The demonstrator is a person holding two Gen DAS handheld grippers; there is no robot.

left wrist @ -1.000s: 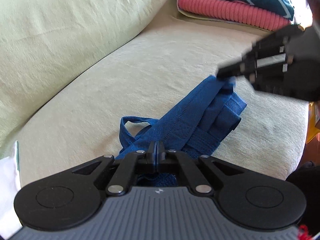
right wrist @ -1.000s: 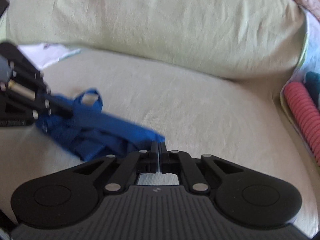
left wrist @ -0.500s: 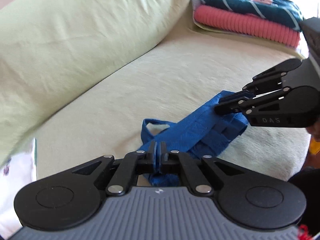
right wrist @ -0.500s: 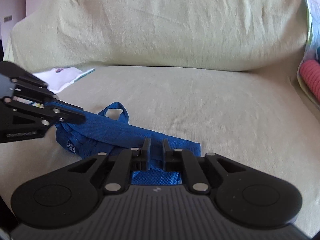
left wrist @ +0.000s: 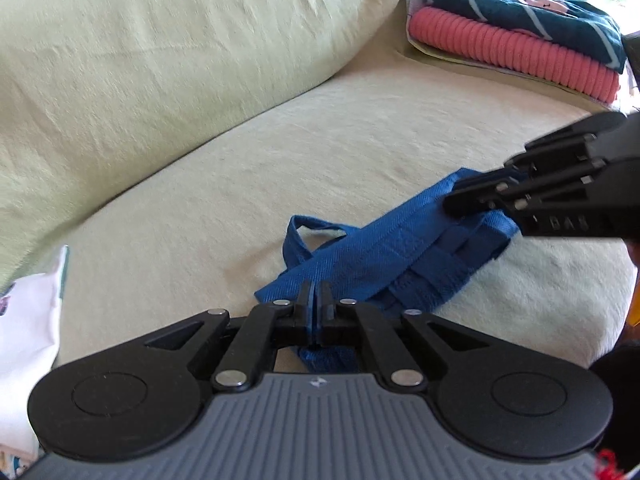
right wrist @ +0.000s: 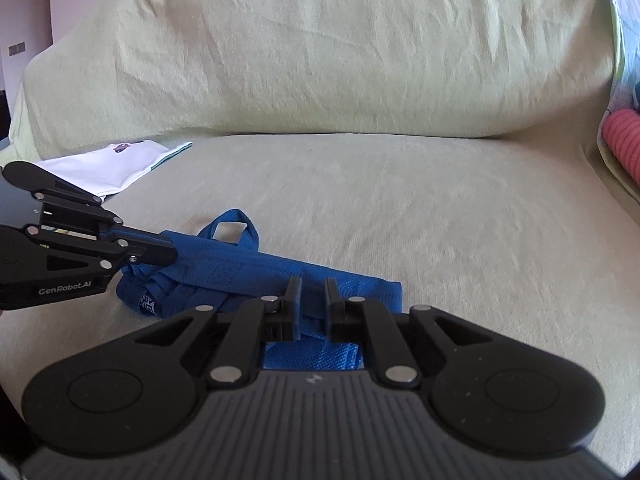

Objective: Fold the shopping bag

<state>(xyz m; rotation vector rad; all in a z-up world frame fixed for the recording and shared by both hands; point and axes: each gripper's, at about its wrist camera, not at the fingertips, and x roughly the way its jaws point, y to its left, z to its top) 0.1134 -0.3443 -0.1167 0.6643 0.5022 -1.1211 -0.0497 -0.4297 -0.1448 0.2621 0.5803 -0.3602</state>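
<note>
Coarse woven blue cloth shopping bag (left wrist: 392, 256), matt pale-green nubby sofa fabric (left wrist: 320, 148), ribbed pink knit (left wrist: 516, 52), matt black plastic fingers (right wrist: 294, 300).

Pink knit (left wrist: 516, 52) under teal fabric (left wrist: 520, 12)

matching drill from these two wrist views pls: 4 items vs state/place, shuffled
Items:
1. left gripper
2. right gripper
3. blue shopping bag
4. pink ribbed knit

States/places:
A. lying in a narrow folded bundle on the sofa seat
B. jaws apart, nothing pinched
C. stacked under a teal striped textile
D. shut on blue fabric

Pairs: 1-D, 2-B, 3-A, 4-C
</note>
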